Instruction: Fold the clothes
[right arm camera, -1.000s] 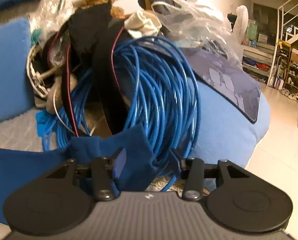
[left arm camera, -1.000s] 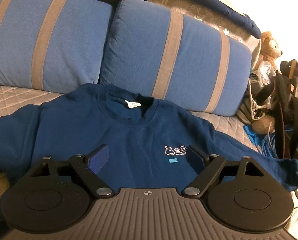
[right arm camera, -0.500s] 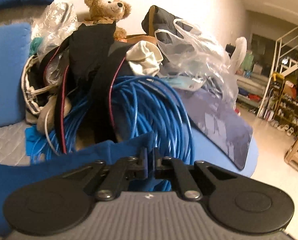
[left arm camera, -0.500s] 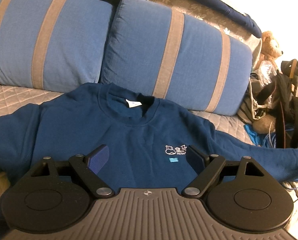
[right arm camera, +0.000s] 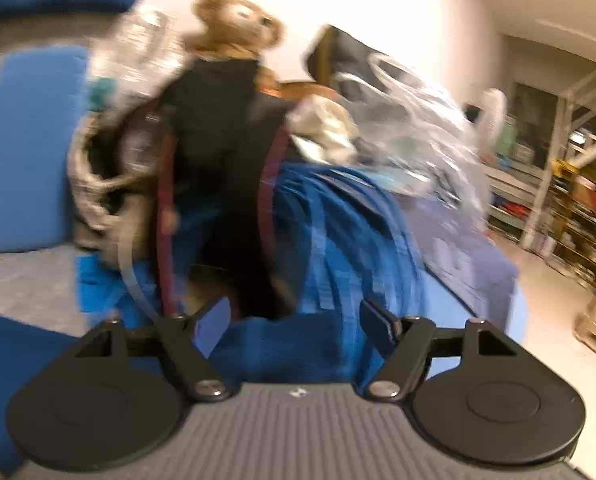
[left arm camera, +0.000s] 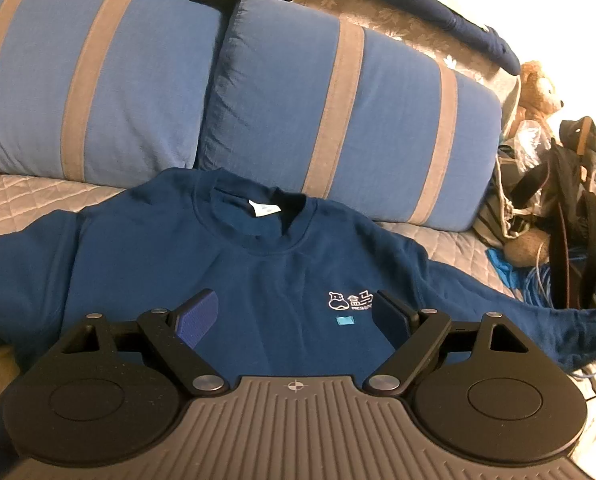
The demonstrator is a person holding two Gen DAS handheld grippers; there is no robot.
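A navy sweatshirt (left arm camera: 258, 280) with a small white chest logo lies face up on the sofa seat, collar toward the cushions. My left gripper (left arm camera: 296, 300) hovers open over its chest, nothing between the pads. The sweatshirt's right-hand sleeve runs out to its cuff (left arm camera: 578, 336) beside the cable pile. In the blurred right wrist view my right gripper (right arm camera: 295, 312) has its jaws opening wide. The sleeve cuff (right arm camera: 290, 344) lies loose between and below them, and the pads do not press on it.
Two blue cushions with grey stripes (left arm camera: 358, 120) stand behind the sweatshirt. At the right lies a pile: a coil of blue cable (right arm camera: 350, 220), black straps (left arm camera: 574, 200), plastic bags and a teddy bear (left arm camera: 538, 88). Dark garments (left arm camera: 418, 4) drape over the sofa back.
My right gripper closed on the sleeve cuff, then opened and let it go while lifting back a little. The sleeve now lies stretched out to the right. The left gripper stayed still.
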